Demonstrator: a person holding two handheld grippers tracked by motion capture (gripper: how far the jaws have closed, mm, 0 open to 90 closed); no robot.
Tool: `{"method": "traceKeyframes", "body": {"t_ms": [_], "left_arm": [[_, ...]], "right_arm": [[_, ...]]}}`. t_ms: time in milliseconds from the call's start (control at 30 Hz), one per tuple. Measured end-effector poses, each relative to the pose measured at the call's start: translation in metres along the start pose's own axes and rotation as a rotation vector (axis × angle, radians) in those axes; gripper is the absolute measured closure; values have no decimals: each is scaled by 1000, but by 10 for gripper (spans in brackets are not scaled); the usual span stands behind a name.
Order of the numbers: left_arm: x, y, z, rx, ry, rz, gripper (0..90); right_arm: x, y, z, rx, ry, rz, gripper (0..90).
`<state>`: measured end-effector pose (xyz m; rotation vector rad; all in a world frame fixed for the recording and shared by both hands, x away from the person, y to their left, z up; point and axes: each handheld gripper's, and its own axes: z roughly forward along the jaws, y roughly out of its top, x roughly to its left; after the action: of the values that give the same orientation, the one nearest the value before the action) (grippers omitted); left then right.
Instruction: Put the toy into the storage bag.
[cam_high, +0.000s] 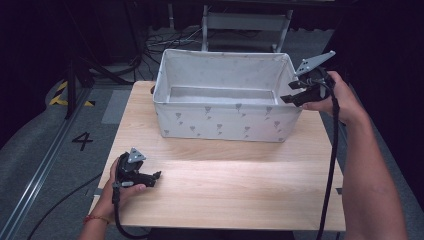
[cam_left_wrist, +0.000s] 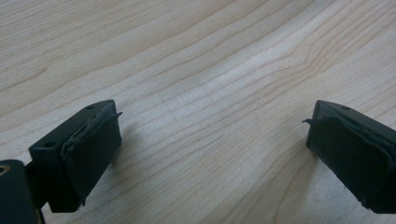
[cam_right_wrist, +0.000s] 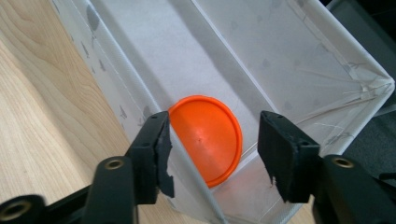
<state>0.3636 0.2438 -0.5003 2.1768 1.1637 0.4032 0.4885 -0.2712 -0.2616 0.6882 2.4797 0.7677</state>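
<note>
At the near left of the wooden desk, the left gripper rests low over bare wood, its jaws spread wide with nothing between them. Farther back stands a white fabric storage bin printed with small grey motifs, its top open. On its floor, against the right-hand end, lies an orange disc, flat and round with a raised rim. The right gripper hangs over the bin's right rim, its jaws about half apart and empty, with the disc lying loose below them.
</note>
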Motion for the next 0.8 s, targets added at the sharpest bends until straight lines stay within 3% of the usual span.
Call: {"method": "traceKeyframes", "body": {"t_ms": [100,367,700,800], "left_arm": [[0,0,0,0,0,0,34],[0,0,0,2,-3,6,34],[0,0,0,2,-3,8,34],[0,0,0,0,-2,7,34]], "right_arm": [[4,-4,-6,-32,-50,33,314],[24,-19,-16,-62,-157,52,228],[47,-36,-25,-87,-211,87,220],[54,-43,-28,-102,-207,97,220]]}}
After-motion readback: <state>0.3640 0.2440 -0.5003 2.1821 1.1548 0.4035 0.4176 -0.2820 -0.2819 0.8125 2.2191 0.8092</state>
